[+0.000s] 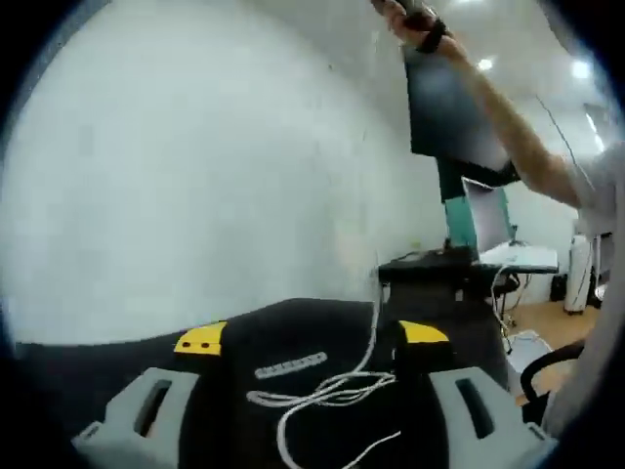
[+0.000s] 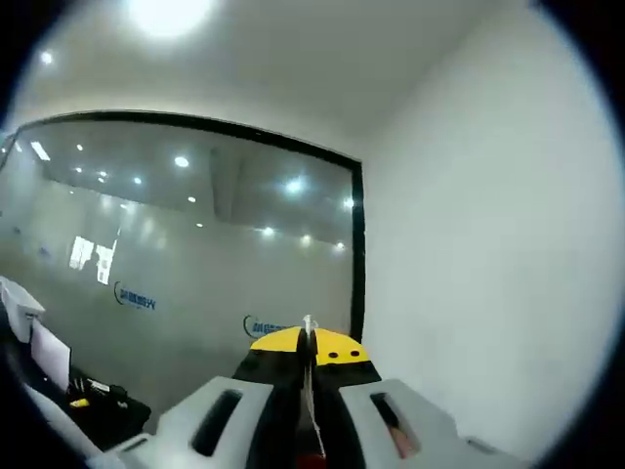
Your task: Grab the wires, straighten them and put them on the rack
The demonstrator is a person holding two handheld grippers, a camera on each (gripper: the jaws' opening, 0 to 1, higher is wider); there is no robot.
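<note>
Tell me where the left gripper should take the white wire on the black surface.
Take the thin white wire on its single taut run rising from the black surface, closing the open left gripper across it from the side; the looped heap below would snag.

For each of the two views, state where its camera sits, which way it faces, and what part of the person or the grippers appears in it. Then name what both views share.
Left gripper view: rides the left gripper, open, facing the white wall over a black surface with coiled white wire; the person's raised arm shows.
Right gripper view: rides the right gripper, tilted up toward a glass partition and ceiling; its fingers pinch the wire.
Shared: the wire, the white wall.
</note>
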